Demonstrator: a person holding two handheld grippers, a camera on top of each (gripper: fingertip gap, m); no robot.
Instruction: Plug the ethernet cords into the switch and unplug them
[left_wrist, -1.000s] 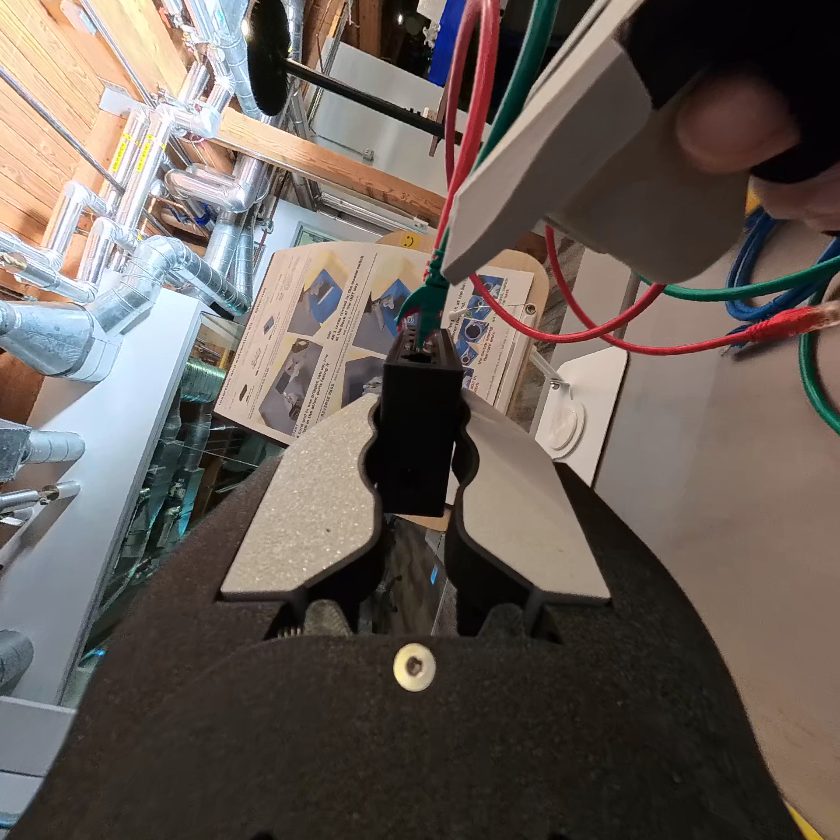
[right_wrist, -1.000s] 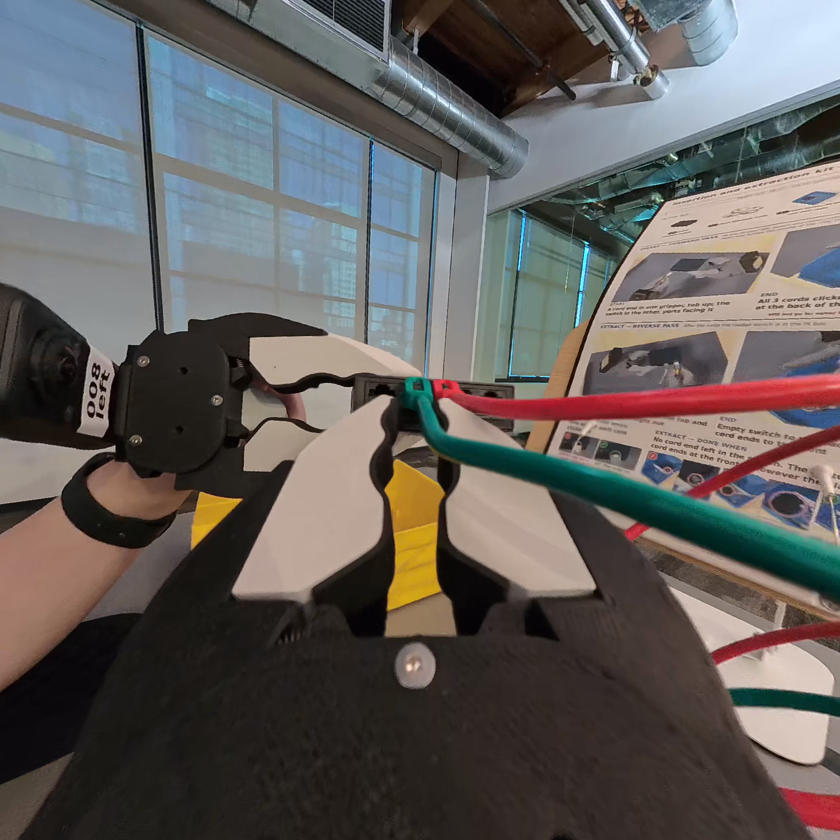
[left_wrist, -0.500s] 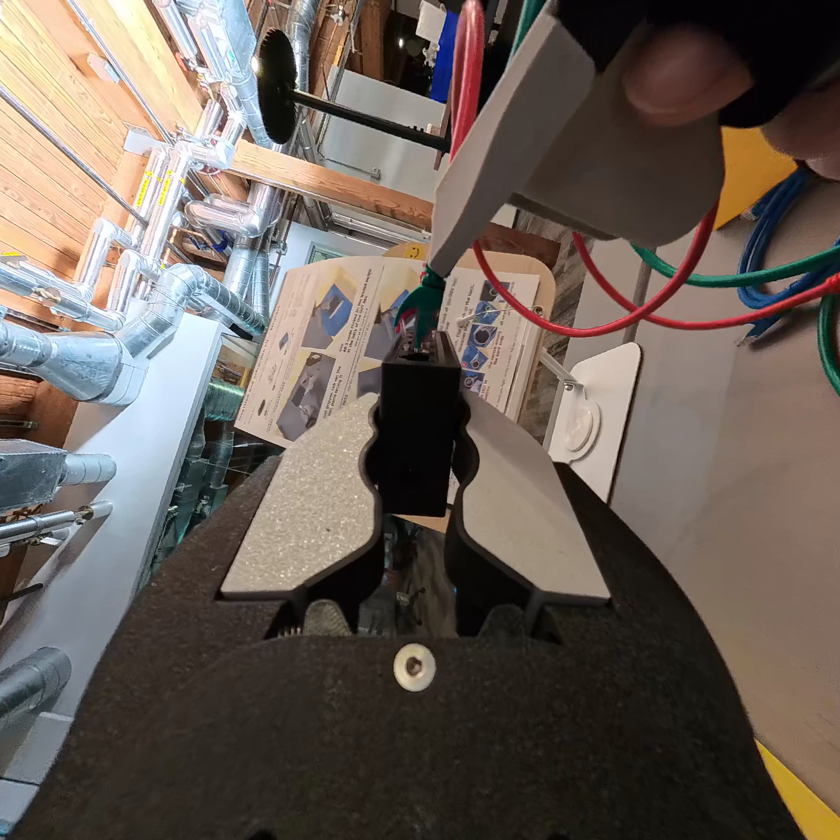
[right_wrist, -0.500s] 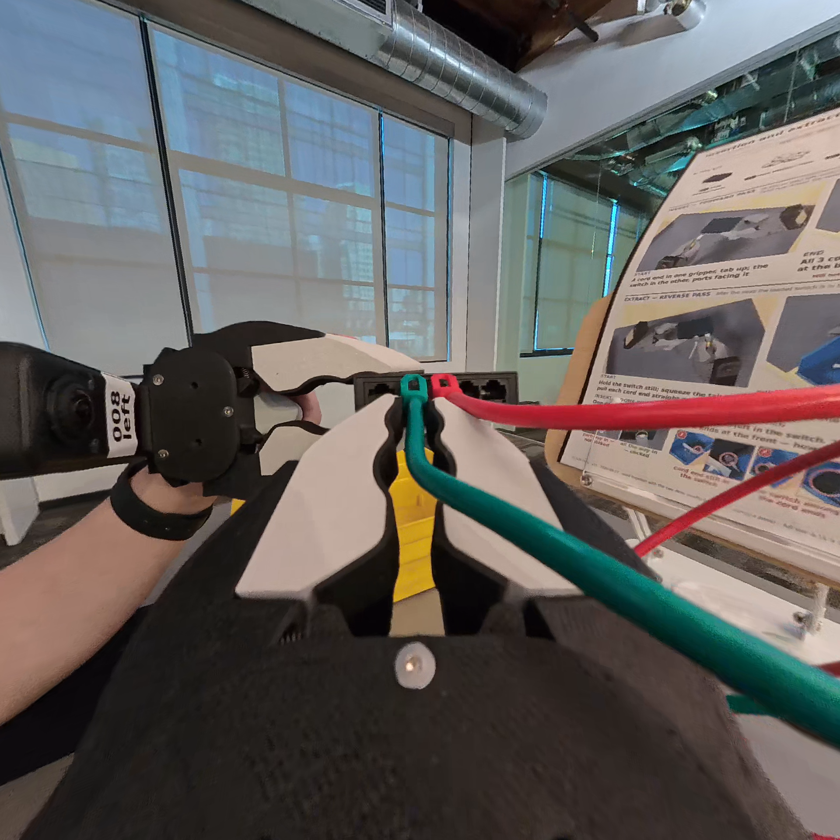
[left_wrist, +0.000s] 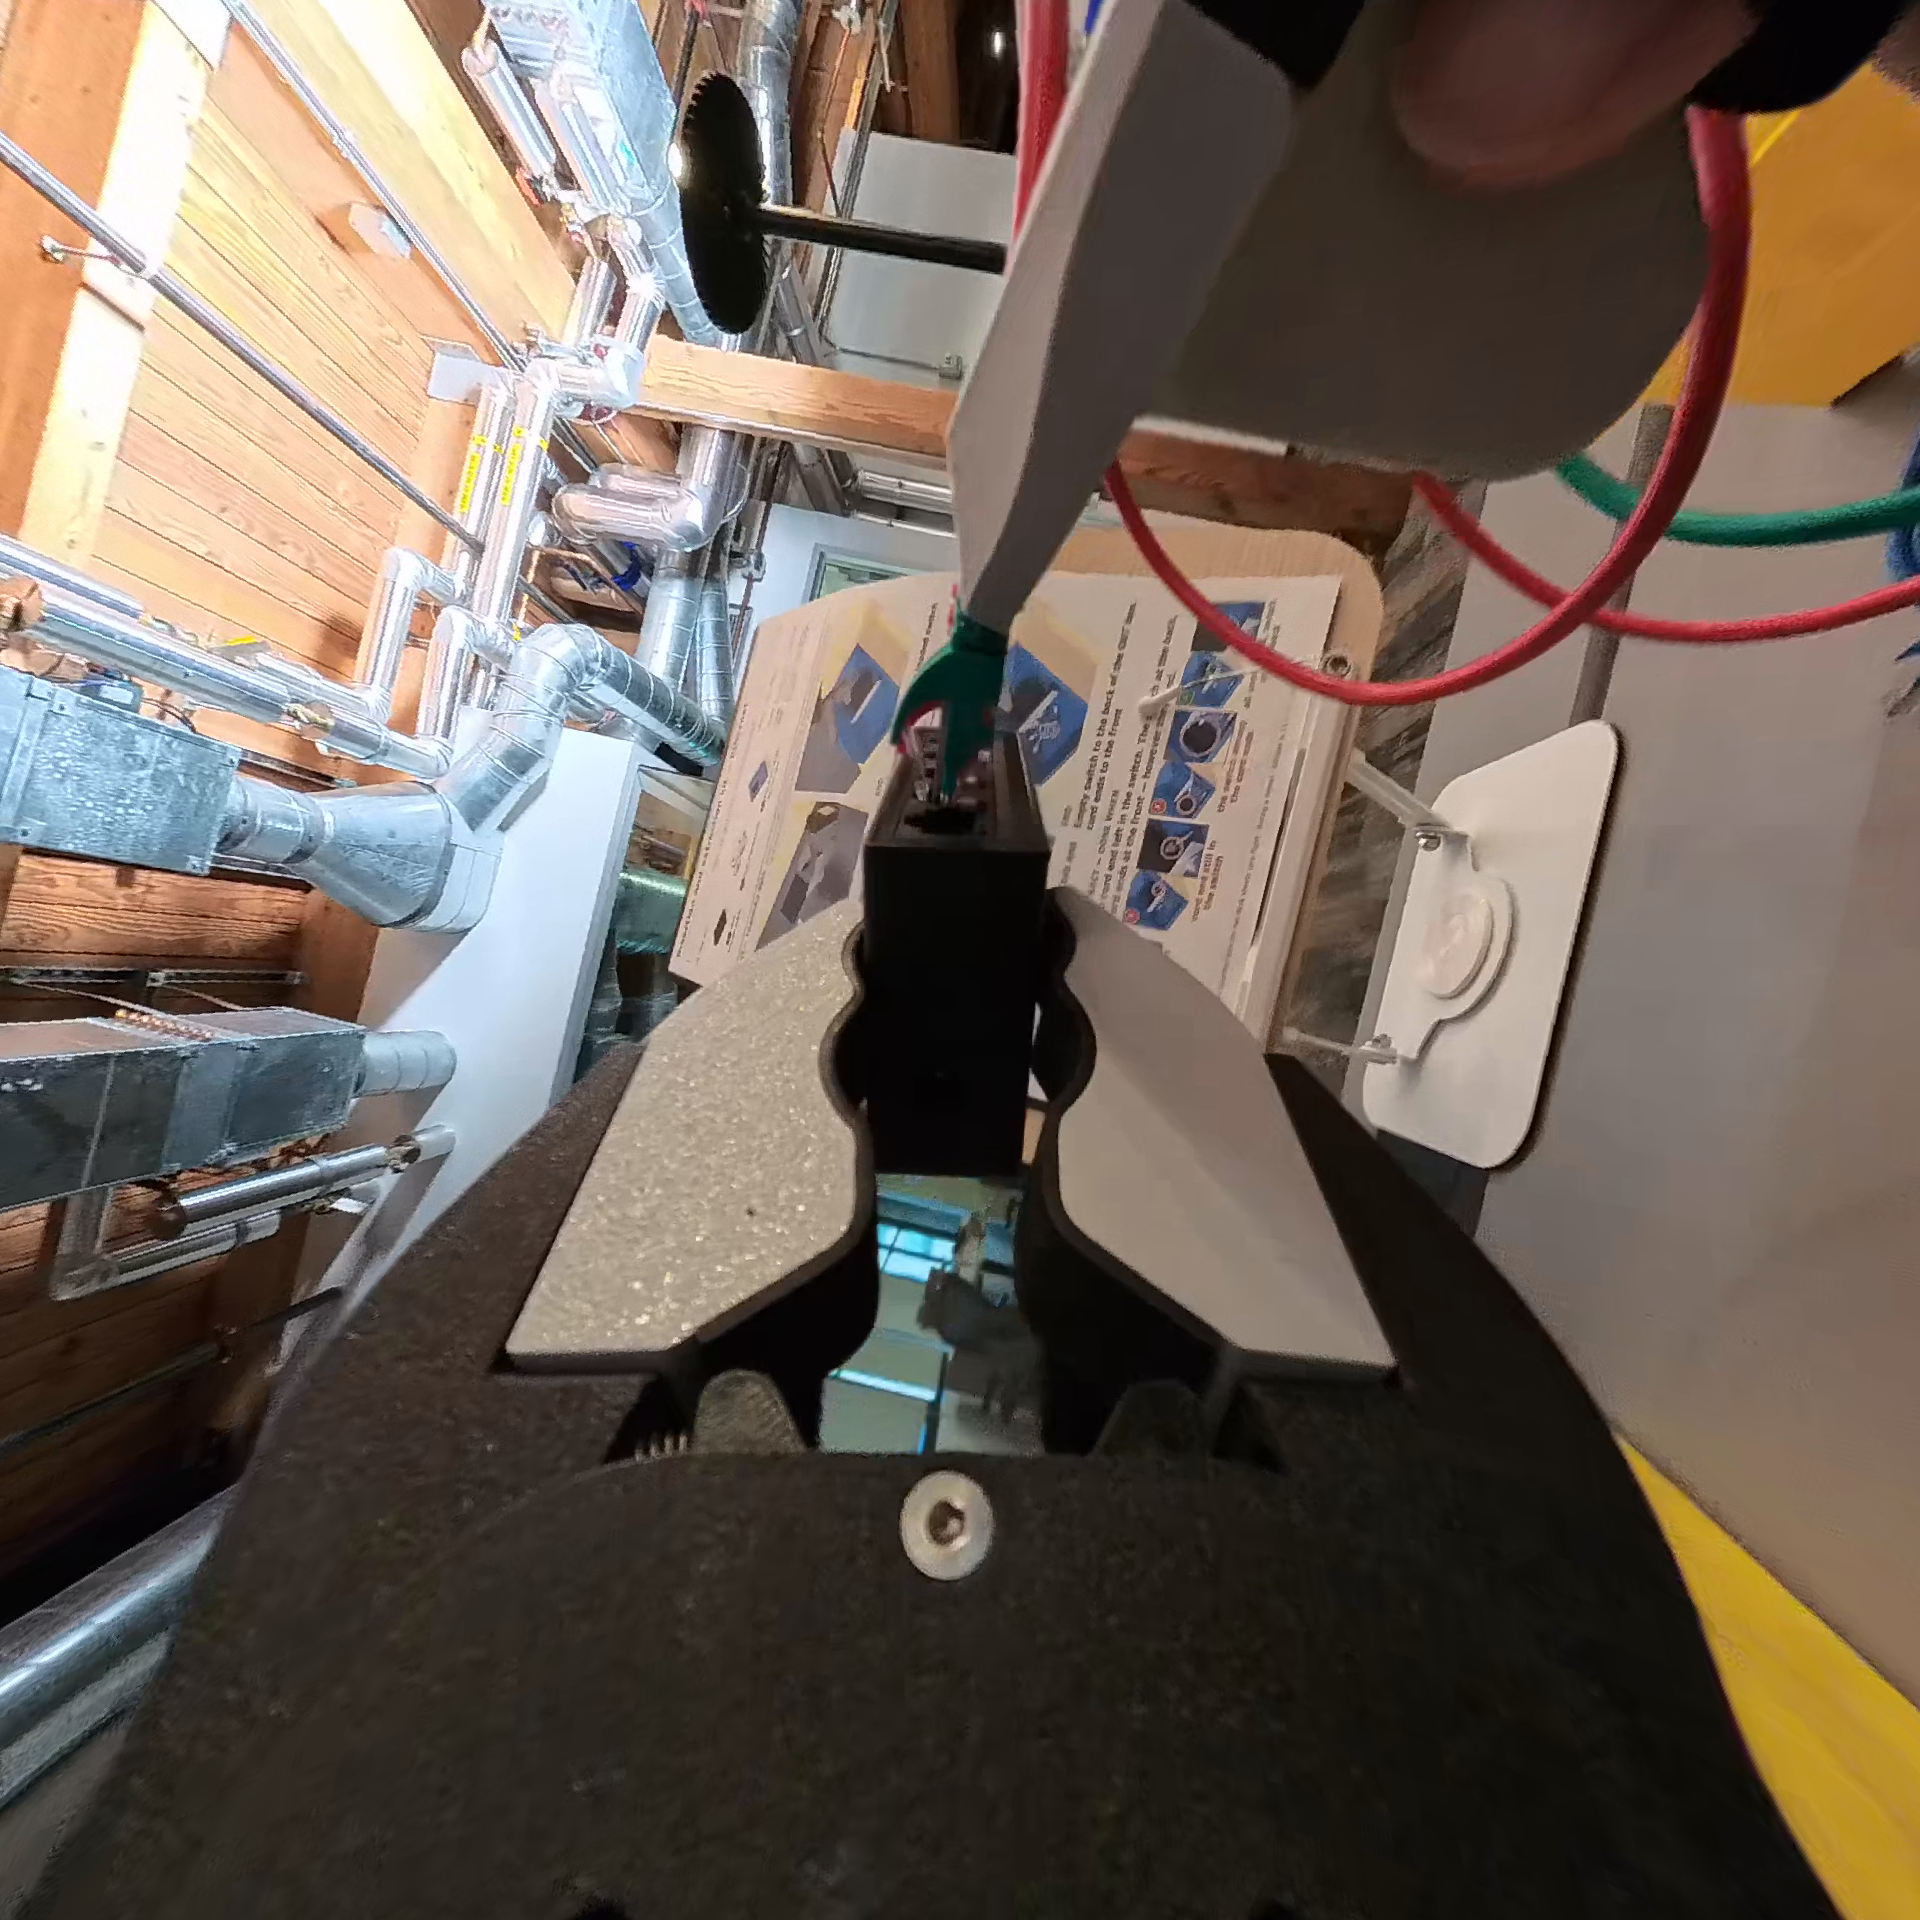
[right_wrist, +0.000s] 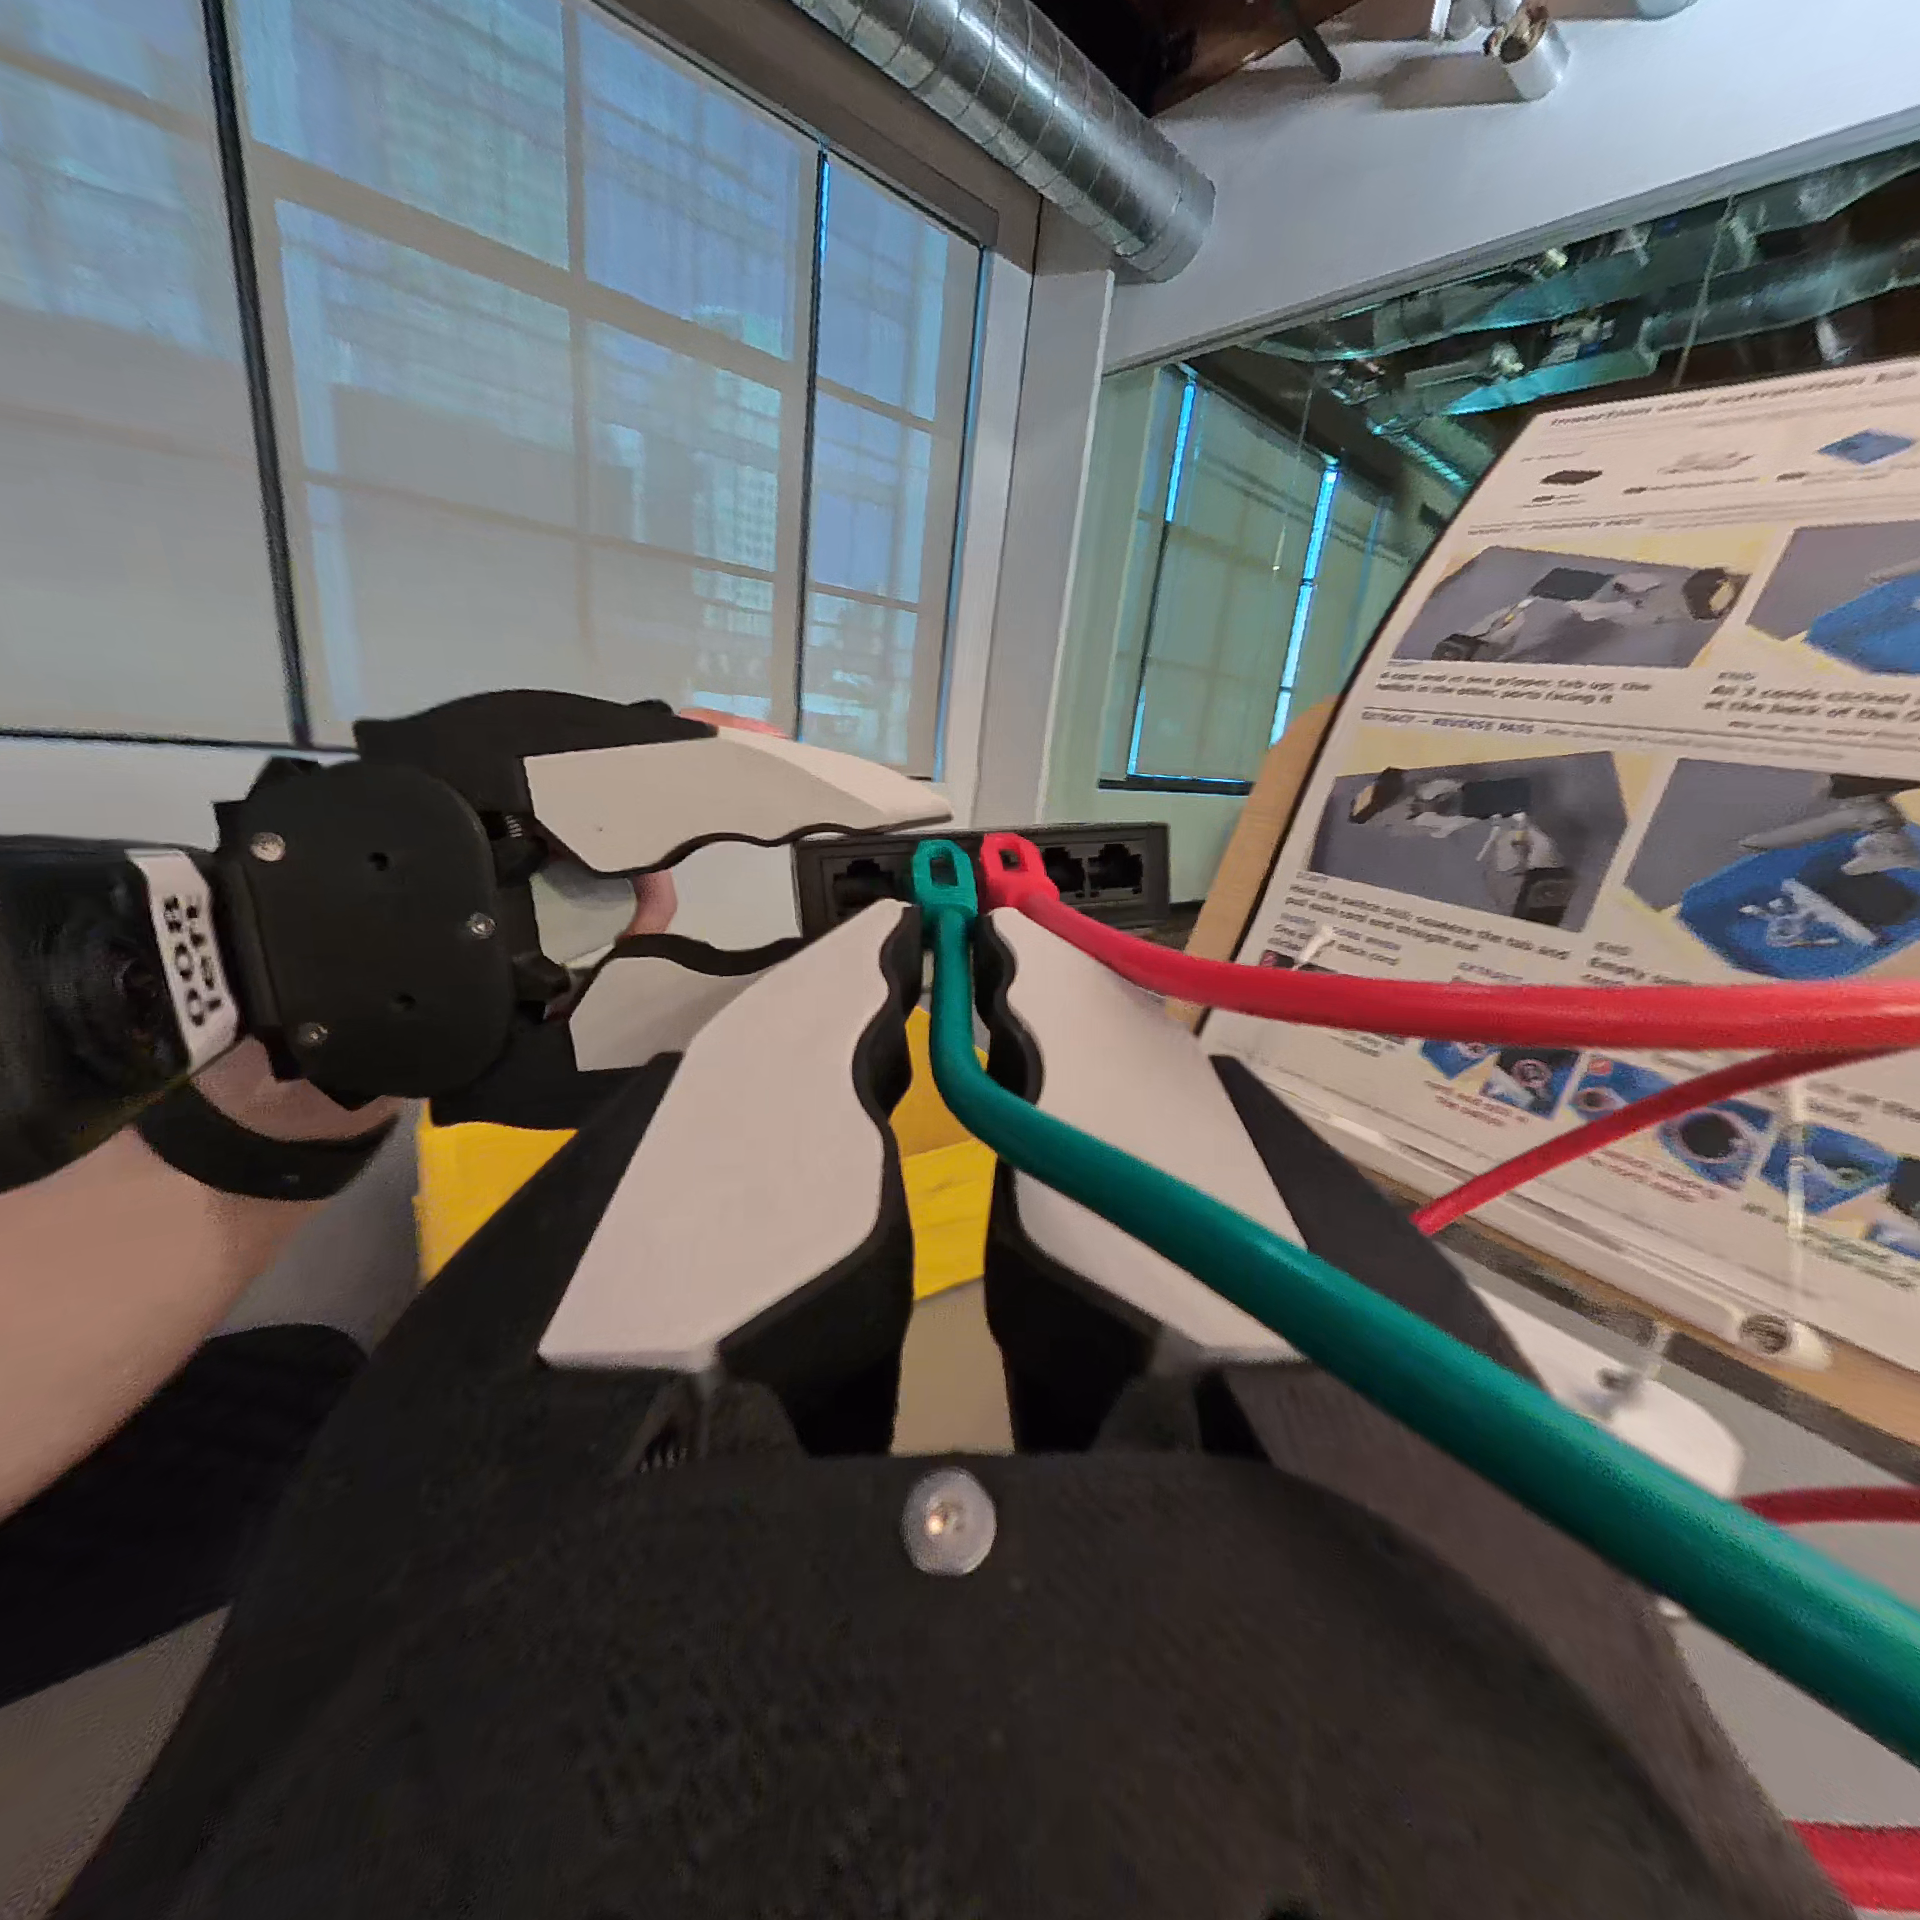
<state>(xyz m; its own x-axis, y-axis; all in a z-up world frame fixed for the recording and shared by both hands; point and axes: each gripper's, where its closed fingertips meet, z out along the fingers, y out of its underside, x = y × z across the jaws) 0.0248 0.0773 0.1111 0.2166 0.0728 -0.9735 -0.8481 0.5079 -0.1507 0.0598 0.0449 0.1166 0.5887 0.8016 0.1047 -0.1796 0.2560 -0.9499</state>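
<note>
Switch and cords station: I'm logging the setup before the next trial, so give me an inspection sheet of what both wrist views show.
Surface: grey table, mostly bare where visible.
Job's things: black switch held in the air, ports facing the right hand-held gripper; green cord and red cord plugs sit at neighbouring ports.
Clutter: yellow bin below the switch; white stand base.
Grippers: left hand-held gripper shut on the switch; right hand-held gripper closed around the green cord just behind its plug.
Cables: green and red cords trail off to the right; blue cable at the edge.
Surroundings: instruction board, windows, ceiling ducts.
</note>
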